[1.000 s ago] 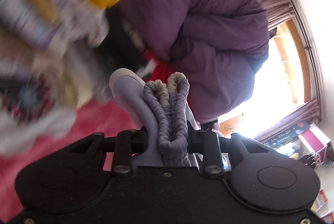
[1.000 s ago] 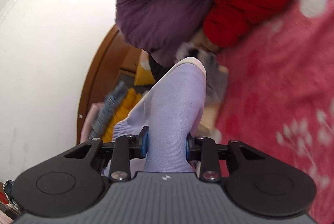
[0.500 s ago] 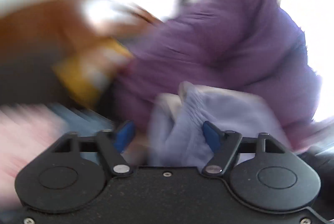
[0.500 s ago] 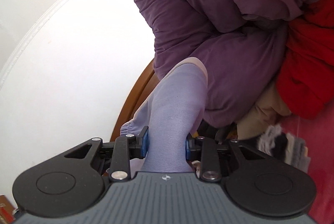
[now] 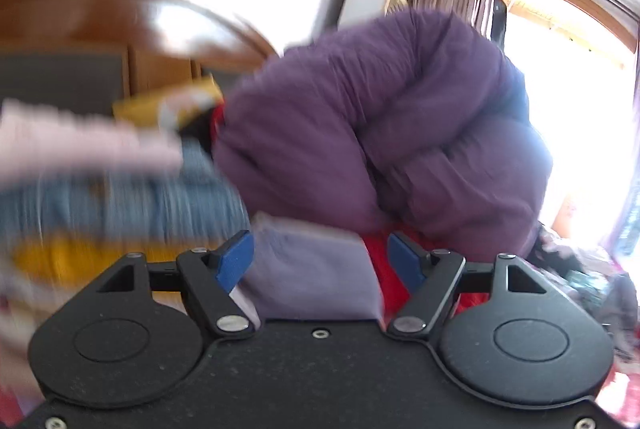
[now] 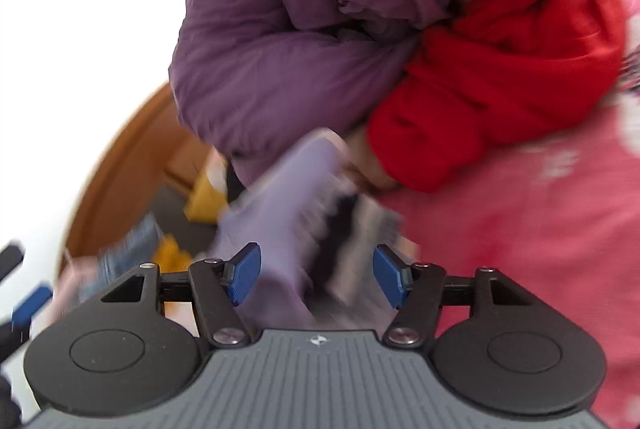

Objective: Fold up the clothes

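Observation:
A folded lavender garment lies between the fingers of my left gripper, which is open; its right pad stands clear of the cloth. In the right wrist view the same lavender garment is blurred and hangs close to the left pad of my right gripper. That gripper's jaws are opening, with a gap between the cloth and the right pad. A blue pad of the left gripper peeks in at the far left edge.
A bulky purple quilt and a red garment are heaped just ahead on the pink flowered bedsheet. Pink, blue and yellow folded clothes are stacked left, by the wooden headboard. A grey-black striped item lies below.
Both grippers were shut on the lavender garment and have opened, the left first, then the right. Both views have swung, and the garment has slumped between the fingers.

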`<action>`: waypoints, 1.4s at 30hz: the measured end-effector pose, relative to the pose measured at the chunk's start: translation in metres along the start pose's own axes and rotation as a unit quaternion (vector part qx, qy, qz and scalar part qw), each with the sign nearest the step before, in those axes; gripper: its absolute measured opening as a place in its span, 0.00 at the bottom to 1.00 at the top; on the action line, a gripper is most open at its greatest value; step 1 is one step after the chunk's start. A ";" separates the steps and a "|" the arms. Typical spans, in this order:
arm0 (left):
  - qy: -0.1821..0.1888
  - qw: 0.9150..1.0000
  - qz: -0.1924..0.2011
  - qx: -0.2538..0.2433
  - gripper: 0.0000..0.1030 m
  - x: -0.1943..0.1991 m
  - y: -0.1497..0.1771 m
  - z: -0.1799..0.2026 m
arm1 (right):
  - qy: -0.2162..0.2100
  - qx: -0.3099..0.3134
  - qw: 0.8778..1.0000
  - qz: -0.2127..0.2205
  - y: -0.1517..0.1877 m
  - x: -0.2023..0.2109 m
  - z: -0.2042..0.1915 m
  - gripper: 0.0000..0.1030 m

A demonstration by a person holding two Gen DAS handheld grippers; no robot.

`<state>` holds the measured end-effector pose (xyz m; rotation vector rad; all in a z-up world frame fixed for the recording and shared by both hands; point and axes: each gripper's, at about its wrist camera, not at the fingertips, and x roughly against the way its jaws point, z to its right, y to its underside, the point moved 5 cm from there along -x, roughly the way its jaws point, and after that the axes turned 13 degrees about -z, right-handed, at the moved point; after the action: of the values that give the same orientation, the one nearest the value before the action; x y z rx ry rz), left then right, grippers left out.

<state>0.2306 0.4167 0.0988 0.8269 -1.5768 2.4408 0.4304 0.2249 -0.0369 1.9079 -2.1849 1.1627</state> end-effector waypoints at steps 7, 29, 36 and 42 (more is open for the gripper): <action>0.061 0.989 -0.127 0.035 0.72 0.014 0.120 0.018 | 0.052 -0.019 0.997 -0.045 0.106 0.156 0.036 0.83; 0.103 0.954 -0.197 -0.201 1.00 0.190 0.292 0.235 | 0.396 -0.013 0.914 0.090 0.278 0.463 0.001 1.00; 0.064 0.949 -0.199 -0.236 1.00 0.216 0.307 0.257 | 0.417 -0.007 0.902 0.109 0.304 0.492 -0.010 1.00; 0.055 0.948 -0.191 -0.247 1.00 0.227 0.313 0.261 | 0.415 0.001 0.903 0.111 0.315 0.496 -0.015 1.00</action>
<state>0.0185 0.0053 0.0402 0.7910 -1.6884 1.6915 0.0267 -0.1949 0.0442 0.8670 -1.8869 1.6034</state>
